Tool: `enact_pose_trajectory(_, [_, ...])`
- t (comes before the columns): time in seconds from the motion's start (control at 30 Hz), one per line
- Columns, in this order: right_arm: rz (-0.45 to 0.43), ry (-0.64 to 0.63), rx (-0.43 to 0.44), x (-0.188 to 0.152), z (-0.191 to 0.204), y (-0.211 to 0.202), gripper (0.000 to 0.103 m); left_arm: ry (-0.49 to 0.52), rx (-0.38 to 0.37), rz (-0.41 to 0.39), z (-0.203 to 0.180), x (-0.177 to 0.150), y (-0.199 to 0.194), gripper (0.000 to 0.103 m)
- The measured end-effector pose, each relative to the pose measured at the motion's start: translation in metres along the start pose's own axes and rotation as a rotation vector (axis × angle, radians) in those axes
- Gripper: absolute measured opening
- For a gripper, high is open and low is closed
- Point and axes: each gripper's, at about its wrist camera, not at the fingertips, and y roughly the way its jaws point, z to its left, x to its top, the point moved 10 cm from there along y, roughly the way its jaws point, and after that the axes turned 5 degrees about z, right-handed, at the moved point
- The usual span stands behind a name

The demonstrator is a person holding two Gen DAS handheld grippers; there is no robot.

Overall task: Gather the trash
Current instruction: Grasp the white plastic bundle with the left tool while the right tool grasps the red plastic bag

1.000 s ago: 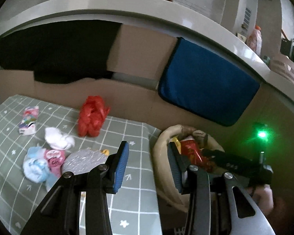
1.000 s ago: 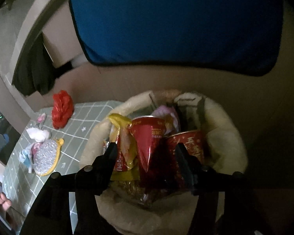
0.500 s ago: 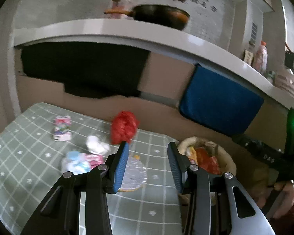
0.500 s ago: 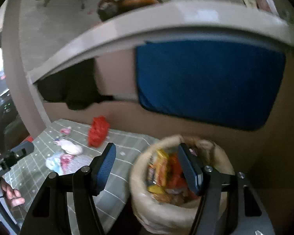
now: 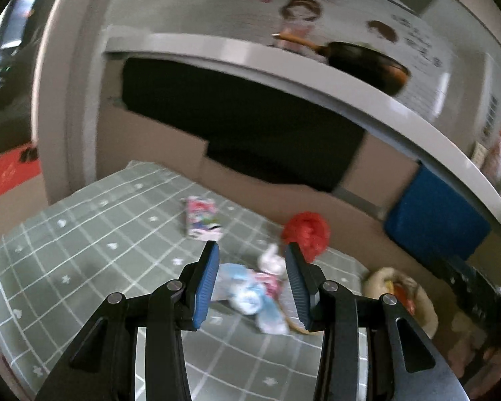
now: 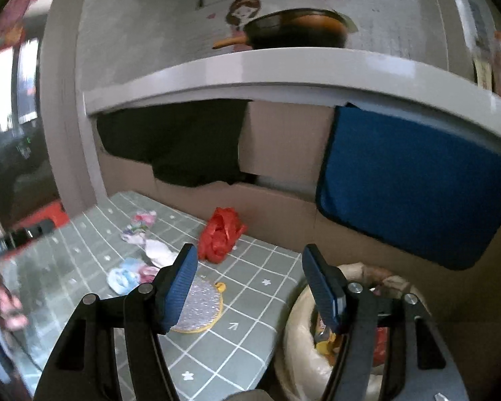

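The left gripper (image 5: pixel 252 282) is hovering with its blue-padded jaws spread and nothing between them, looking down over the grey-green checked tablecloth (image 5: pixel 93 234), probably because the remaining litter is lying there. The right gripper (image 6: pixel 250 284) is likewise gaping and carrying nothing, sitting above the table's right edge with the beige plastic-lined trash bin (image 6: pixel 297 320) showing just below it.

That bin is standing off the table's right side, seemingly so scraps can be dropped straight in; it is already holding red and yellow wrappers. The uncollected trash is lying together in the middle of the cloth: a crumpled red plastic bag (image 6: pixel 221 234) nearest the cardboard backing, a white tissue wad (image 6: pixel 158 250), a pale blue and pink wrapper (image 6: pixel 127 277), a round silver foil pad with yellow rim (image 6: pixel 200 307) closest to the bin, and a flat colourful printed packet (image 5: pixel 202 217) farthest off. Both grippers are pointing toward this cluster, likely choosing a next piece.
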Motion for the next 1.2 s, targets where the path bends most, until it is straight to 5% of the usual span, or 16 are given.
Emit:
enact_pose_trajectory(0.17, [0.064, -0.008, 0.083, -0.015, 0.017, 0.024, 0.06, -0.053, -0.014, 0.052, 0.027, -0.009, 0.021, 0.043])
enact_pose_trajectory(0.4, [0.138, 0.04, 0.104, -0.04, 0.008, 0.054, 0.058, -0.038, -0.131, 0.219, 0.01, -0.043, 0.069, 0.043])
enact_pose_trajectory(0.87, [0.213, 0.141, 0.199, -0.059, 0.0, 0.086, 0.058, -0.16, 0.034, 0.382, 0.016, -0.081, 0.149, 0.043])
enact_pose_trajectory(1.0, [0.217, 0.126, 0.23, -0.05, 0.011, 0.098, 0.058, -0.195, -0.017, 0.366, 0.022, -0.076, 0.136, 0.034])
enact_pose_trajectory(1.2, [0.215, 0.149, 0.22, -0.024, 0.023, 0.14, 0.058, -0.162, -0.038, 0.21, 0.033, -0.047, 0.087, 0.033])
